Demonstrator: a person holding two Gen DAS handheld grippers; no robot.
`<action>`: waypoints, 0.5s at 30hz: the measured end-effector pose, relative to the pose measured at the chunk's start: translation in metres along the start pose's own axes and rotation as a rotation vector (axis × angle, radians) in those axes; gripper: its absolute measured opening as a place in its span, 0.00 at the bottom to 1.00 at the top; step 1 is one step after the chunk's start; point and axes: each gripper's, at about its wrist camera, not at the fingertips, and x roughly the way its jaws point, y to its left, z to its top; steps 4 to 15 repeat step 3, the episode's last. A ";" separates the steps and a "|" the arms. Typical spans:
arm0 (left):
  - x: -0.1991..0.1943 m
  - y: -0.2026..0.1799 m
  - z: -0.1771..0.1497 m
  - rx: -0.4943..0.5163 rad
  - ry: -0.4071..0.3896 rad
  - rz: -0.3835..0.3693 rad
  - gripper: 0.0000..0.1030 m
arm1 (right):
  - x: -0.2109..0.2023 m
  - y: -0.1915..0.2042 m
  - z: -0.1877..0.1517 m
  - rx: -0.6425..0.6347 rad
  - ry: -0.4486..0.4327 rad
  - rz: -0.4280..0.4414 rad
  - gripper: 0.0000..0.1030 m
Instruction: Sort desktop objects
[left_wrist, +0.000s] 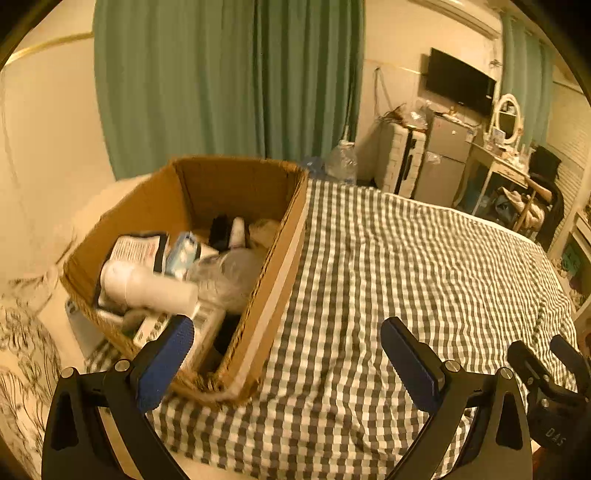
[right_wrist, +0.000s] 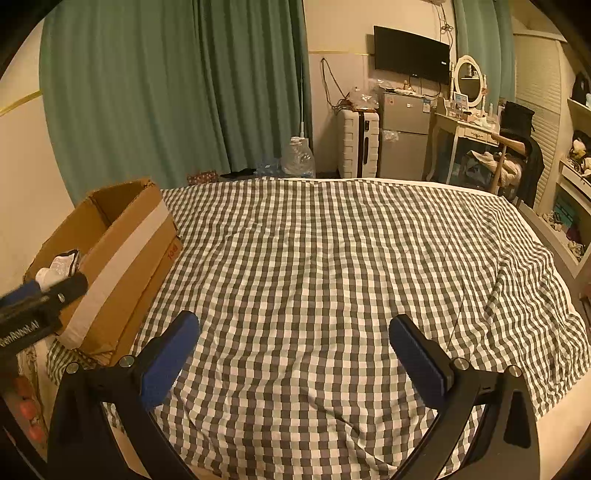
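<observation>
A brown cardboard box (left_wrist: 284, 258) stands on the checked cloth at the left. It holds a white bottle (left_wrist: 147, 284), a clear plastic bottle (left_wrist: 229, 269), packets and several other items. My left gripper (left_wrist: 288, 328) is open and empty, its left finger over the box's near corner. The box also shows in the right wrist view (right_wrist: 125, 254) at the left. My right gripper (right_wrist: 295, 325) is open and empty above the bare cloth. The left gripper (right_wrist: 40, 295) shows at the left edge of the right wrist view, over the box.
The green-and-white checked cloth (right_wrist: 314, 266) covers a bed. Green curtains (right_wrist: 166, 92), a large water bottle (right_wrist: 297, 158), a suitcase (right_wrist: 358, 144), a small fridge (right_wrist: 404, 136) and a dressing table (right_wrist: 465, 129) stand beyond. Shelves (right_wrist: 576, 177) line the right.
</observation>
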 end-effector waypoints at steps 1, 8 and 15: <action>-0.004 0.000 -0.002 -0.008 -0.024 0.002 1.00 | 0.000 -0.001 0.000 0.002 -0.001 0.001 1.00; -0.010 -0.002 -0.003 -0.009 -0.054 -0.027 1.00 | 0.000 -0.003 0.000 0.007 0.003 0.006 1.00; -0.010 -0.002 -0.003 -0.009 -0.054 -0.027 1.00 | 0.000 -0.003 0.000 0.007 0.003 0.006 1.00</action>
